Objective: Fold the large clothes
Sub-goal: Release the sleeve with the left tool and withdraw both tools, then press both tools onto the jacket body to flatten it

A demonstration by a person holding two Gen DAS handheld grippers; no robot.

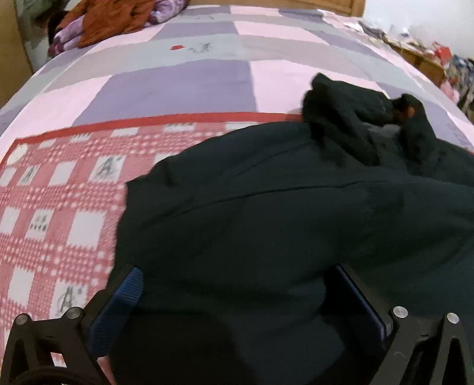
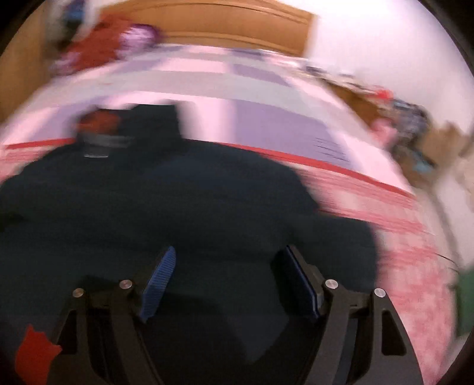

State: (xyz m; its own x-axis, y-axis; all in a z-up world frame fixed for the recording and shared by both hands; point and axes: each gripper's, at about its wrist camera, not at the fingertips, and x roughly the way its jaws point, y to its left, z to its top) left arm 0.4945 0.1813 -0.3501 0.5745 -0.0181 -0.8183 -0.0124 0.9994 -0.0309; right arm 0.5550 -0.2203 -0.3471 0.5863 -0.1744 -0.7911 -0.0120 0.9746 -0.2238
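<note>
A large dark hooded garment (image 1: 281, 192) lies spread on the bed, its hood (image 1: 349, 118) bunched at the far right. It also fills the lower part of the blurred right wrist view (image 2: 192, 201). My left gripper (image 1: 237, 284) is open, its blue pads wide apart, with the dark cloth lying between and over them. My right gripper (image 2: 228, 263) is open just above the garment, with cloth under both blue pads (image 2: 157, 284).
The bed carries a red and white checked blanket (image 1: 53, 201) over a pink and purple patchwork sheet (image 1: 177, 80). Rust and purple bedding (image 1: 112, 20) is piled at the head. A cluttered wooden cabinet (image 1: 429, 56) stands to the right.
</note>
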